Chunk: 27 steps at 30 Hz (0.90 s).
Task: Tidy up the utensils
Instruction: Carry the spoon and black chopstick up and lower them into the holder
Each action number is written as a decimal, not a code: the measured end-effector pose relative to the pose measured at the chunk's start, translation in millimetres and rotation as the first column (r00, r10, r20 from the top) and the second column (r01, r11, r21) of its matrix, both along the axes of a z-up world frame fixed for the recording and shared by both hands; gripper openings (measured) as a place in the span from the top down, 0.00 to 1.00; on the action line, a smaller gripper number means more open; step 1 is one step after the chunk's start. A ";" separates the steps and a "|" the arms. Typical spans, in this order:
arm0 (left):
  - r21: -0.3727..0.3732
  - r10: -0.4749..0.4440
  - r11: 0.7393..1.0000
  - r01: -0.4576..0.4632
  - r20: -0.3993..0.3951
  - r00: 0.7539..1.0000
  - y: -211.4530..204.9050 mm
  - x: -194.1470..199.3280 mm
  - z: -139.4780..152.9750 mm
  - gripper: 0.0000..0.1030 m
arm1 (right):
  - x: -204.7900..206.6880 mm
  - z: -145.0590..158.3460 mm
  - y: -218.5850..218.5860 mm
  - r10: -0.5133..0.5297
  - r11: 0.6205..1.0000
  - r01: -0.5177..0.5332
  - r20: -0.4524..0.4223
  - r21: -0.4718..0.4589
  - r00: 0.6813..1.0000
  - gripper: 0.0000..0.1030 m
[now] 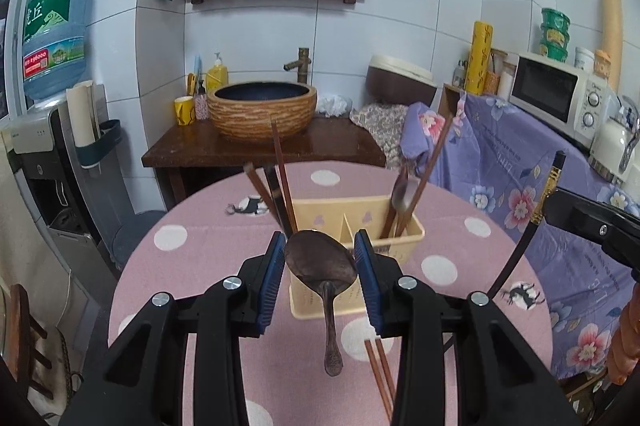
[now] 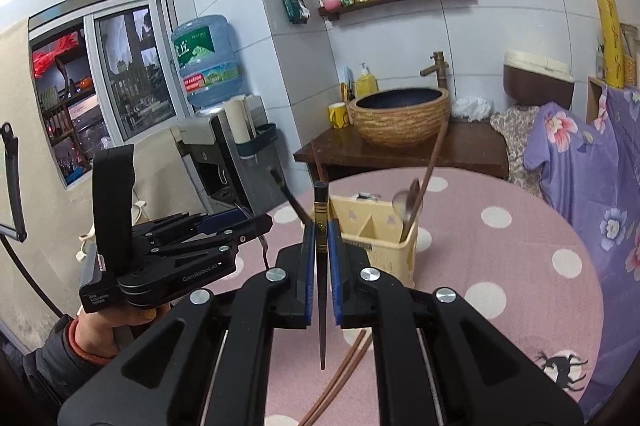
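Note:
My left gripper is shut on the bowl of a dark brown spoon, whose handle hangs down toward me above the table. Just behind it stands the yellow divided utensil holder, with brown chopsticks in its left compartment and a metal spoon with more chopsticks on the right. My right gripper is shut on a black chopstick with a gold band, held upright in front of the holder. Two brown chopsticks lie on the table beneath both grippers.
The round table wears a pink polka-dot cloth. Behind it are a wooden stand with a basin sink, a water dispenser at left, and a microwave on a purple floral cloth at right. A hand holds the left gripper.

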<state>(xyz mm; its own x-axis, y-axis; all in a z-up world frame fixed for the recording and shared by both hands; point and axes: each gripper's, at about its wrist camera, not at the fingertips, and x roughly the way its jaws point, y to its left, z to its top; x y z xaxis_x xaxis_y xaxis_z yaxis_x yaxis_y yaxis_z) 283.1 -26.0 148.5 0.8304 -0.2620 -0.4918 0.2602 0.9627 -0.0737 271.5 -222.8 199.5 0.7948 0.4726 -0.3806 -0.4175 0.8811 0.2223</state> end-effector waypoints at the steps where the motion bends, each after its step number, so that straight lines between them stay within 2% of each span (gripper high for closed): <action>1: -0.010 0.006 1.000 -0.006 0.005 1.000 1.0 3.2 6.8 0.65 | 3.1 8.3 -0.6 -0.010 1.000 0.010 0.016 -0.001 1.000 0.93; 8: -0.055 0.057 0.997 -0.053 0.066 0.996 1.4 26.4 52.5 0.65 | 28.0 68.7 -10.5 -0.096 0.995 0.092 0.122 0.043 0.988 0.93; 11: -0.055 0.100 0.994 -0.094 0.099 0.990 -3.3 41.1 67.3 0.65 | 42.1 86.5 -12.6 -0.149 0.988 0.141 0.162 0.059 0.975 0.93; 15: -0.097 0.124 0.989 -0.114 0.106 0.987 -9.3 58.7 74.9 0.65 | 60.6 97.1 -5.9 -0.192 0.981 0.187 0.184 0.048 0.964 0.93; 19: -0.106 0.143 0.986 -0.132 0.108 0.984 -20.4 67.6 62.7 0.65 | 73.4 84.0 1.0 -0.220 0.975 0.219 0.183 0.027 0.958 0.93; 27: -0.089 0.173 0.982 -0.166 0.082 0.981 -28.0 79.3 6.3 0.65 | 87.9 27.7 10.1 -0.240 0.969 0.246 0.151 -0.025 0.959 0.93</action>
<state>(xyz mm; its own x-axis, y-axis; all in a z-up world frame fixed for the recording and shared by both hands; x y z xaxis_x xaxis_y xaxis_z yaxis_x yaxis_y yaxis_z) 362.5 -54.0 154.8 0.9058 -0.1499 -0.3963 0.1029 0.9851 -0.1376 359.5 -212.7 227.2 0.9320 0.2441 -0.2679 -0.2148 0.9674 0.1343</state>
